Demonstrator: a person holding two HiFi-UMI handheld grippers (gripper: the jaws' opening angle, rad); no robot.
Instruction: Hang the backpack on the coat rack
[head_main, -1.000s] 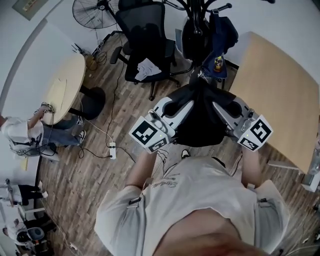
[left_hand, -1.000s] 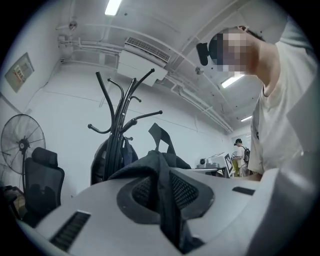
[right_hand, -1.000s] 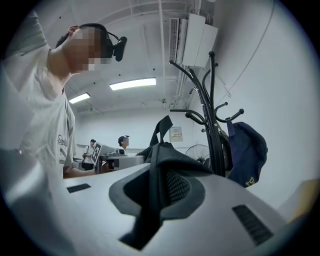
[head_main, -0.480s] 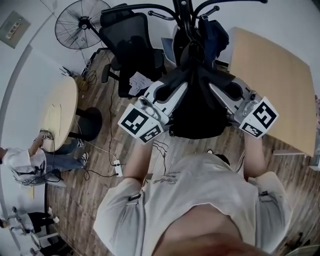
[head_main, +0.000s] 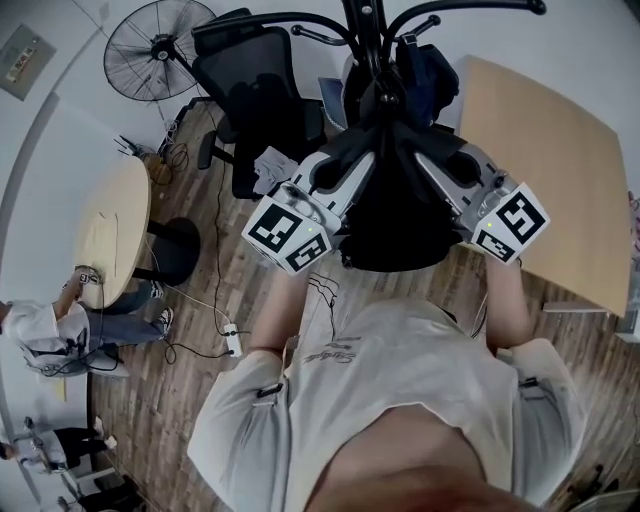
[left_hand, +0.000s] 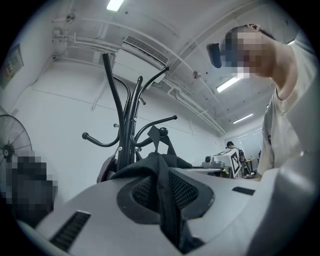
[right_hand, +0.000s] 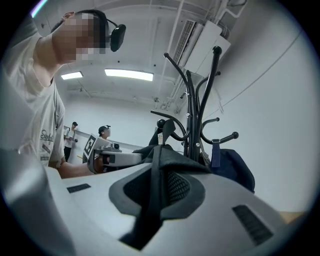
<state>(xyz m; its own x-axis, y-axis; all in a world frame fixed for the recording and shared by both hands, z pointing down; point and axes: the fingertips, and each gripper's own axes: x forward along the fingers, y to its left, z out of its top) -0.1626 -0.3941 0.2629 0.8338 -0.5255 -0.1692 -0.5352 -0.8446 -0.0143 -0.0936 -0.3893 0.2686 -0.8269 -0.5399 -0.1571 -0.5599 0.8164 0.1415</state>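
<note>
We are holding the backpack (head_main: 395, 225) up close in front of the coat rack (head_main: 372, 30), not yet hung. The left gripper (left_hand: 161, 192) and the right gripper (right_hand: 156, 192) are each clenching a fold of its black fabric between their fingers. As we are judging it, the small top loop (left_hand: 152, 134) is hanging free and may slip past a hook (left_hand: 165, 119). The blue bag (right_hand: 235, 170) already hanging there is crowding the space, and a hard push could tip the rack.
</note>
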